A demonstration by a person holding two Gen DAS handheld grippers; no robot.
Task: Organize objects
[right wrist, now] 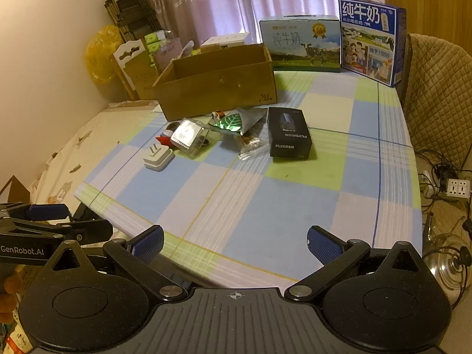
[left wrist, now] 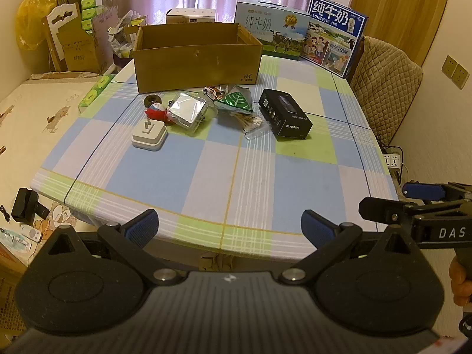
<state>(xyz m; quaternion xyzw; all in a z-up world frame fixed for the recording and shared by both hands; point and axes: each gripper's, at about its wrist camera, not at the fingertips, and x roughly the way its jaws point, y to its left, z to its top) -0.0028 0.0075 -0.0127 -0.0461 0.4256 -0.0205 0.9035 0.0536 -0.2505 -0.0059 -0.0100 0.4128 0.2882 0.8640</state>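
An open brown cardboard box (left wrist: 197, 65) (right wrist: 218, 84) stands at the back of the checked table. In front of it lie a white plug adapter (left wrist: 150, 136) (right wrist: 158, 157), a clear silver-lidded case (left wrist: 188, 109) (right wrist: 188, 135), a red-and-white item (left wrist: 155, 112), a green leaf packet (left wrist: 236, 100) (right wrist: 233, 121), a bag of cotton swabs (left wrist: 253, 125) (right wrist: 250, 144) and a black FLYCO box (left wrist: 284, 113) (right wrist: 289, 134). My left gripper (left wrist: 228, 230) is open and empty over the table's near edge. My right gripper (right wrist: 234, 244) is open and empty there too.
Two milk cartons (left wrist: 301, 35) (right wrist: 339, 41) stand behind the box. A quilted chair (left wrist: 386, 88) is at the right. A bed (left wrist: 29, 118) lies left. Power strips and cables (right wrist: 454, 188) lie on the floor at right. The checked tablecloth (left wrist: 236, 174) covers the table.
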